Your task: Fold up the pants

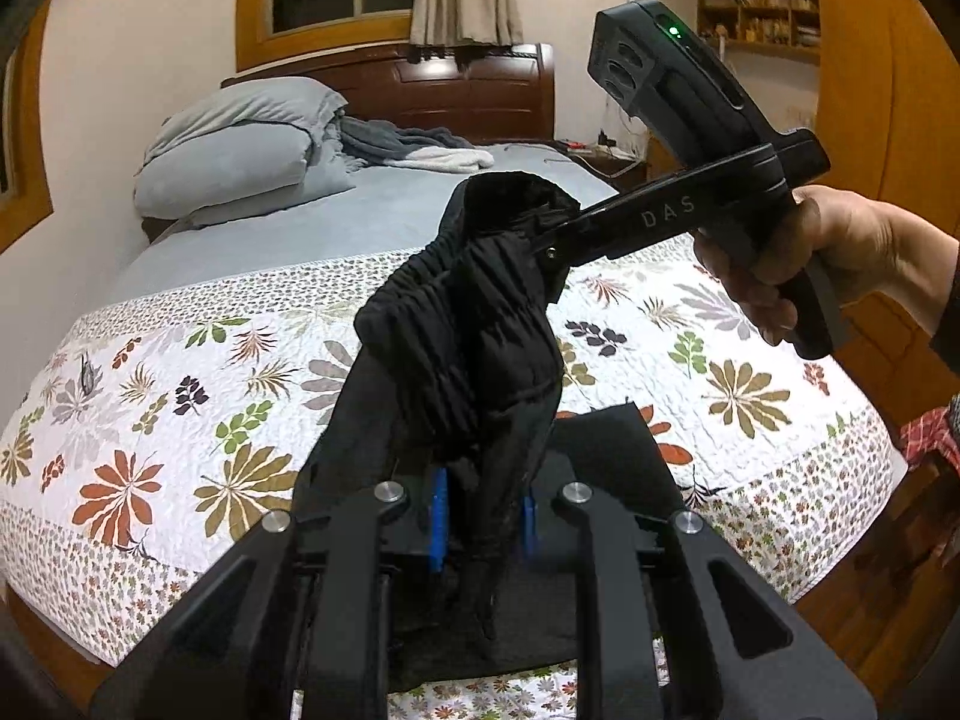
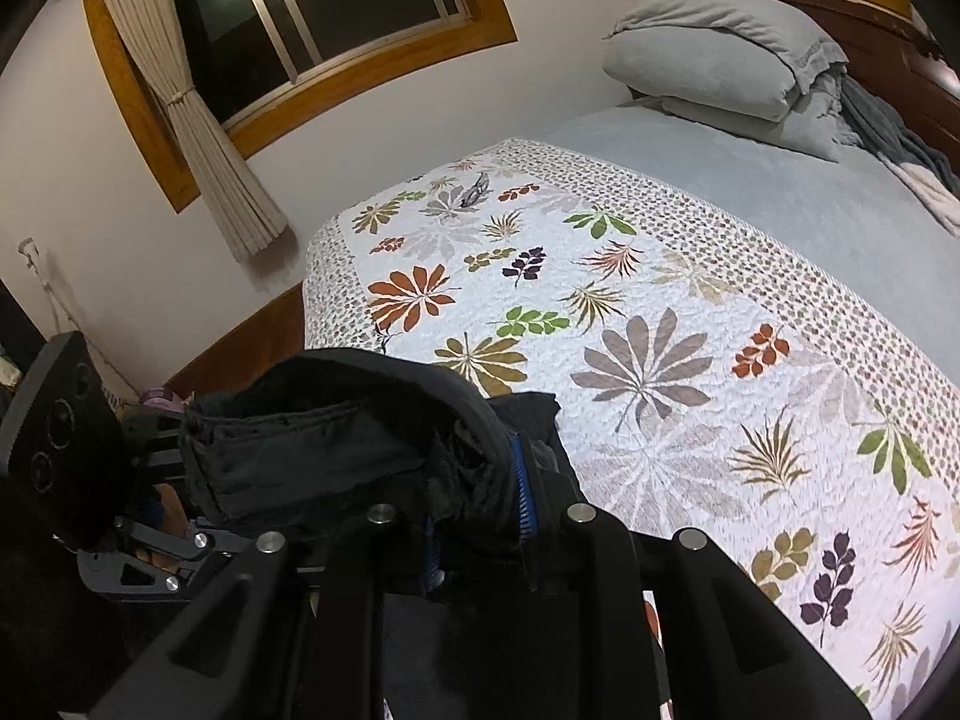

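Black pants with an elastic waistband hang bunched in the air above the floral quilt. My left gripper is shut on the lower part of the cloth between its blue pads. My right gripper, held by a hand, is shut on the waistband higher up. In the right wrist view the pants fill the space between the right gripper's blue pads, and the left gripper's body shows at far left. Part of the pants rests on the quilt below.
The bed has a grey sheet, stacked grey pillows and crumpled clothes near the wooden headboard. A window with a curtain is on the wall. Wooden shelves stand at right.
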### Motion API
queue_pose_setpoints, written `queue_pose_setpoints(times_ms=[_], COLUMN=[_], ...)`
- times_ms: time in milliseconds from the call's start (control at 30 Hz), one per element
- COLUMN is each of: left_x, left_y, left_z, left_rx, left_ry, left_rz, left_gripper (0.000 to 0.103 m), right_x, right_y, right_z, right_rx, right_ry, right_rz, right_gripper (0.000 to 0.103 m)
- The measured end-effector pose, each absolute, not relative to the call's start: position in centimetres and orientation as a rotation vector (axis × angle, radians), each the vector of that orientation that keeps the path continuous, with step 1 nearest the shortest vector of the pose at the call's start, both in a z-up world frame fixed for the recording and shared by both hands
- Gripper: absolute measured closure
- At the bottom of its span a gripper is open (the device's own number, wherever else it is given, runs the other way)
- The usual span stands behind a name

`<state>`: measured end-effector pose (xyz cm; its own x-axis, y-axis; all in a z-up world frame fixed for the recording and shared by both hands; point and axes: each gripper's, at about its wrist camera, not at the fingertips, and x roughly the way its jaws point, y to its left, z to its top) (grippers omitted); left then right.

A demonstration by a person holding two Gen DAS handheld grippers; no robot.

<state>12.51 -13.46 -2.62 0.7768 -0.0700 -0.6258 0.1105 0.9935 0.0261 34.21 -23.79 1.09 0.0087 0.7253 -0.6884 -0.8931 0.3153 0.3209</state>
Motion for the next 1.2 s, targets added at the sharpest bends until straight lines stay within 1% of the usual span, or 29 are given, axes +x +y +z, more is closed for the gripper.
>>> queue_pose_setpoints(times_ms=[600,967,1067,1200], left_x=[14.0,14.5,14.5,14.5], left_y=[-20.1,-23.4,-24.1,-24.7], left_z=[-8.0,-11.8,-12.8,-13.9], left_rx=[0.214,0.303,0.322,0.332], left_ry=[0.773,0.841,0.857,0.883], left_rz=[-0.162,-0.185,-0.188,-0.198], left_gripper=[0.086,0.084,0.081,0.074], right_x=[34.9,35.2,35.2,35.2], right_y=[-30.7,-34.6,-35.3,-36.2], right_z=[-5.5,-10.3,-11.2,-12.4], right_rx=[-0.176,-0.125,-0.109,-0.103], right_ry=[0.909,0.941,0.944,0.955], right_rz=[1.256,1.239,1.239,1.231], right_gripper=[0.082,0.080,0.079,0.076])
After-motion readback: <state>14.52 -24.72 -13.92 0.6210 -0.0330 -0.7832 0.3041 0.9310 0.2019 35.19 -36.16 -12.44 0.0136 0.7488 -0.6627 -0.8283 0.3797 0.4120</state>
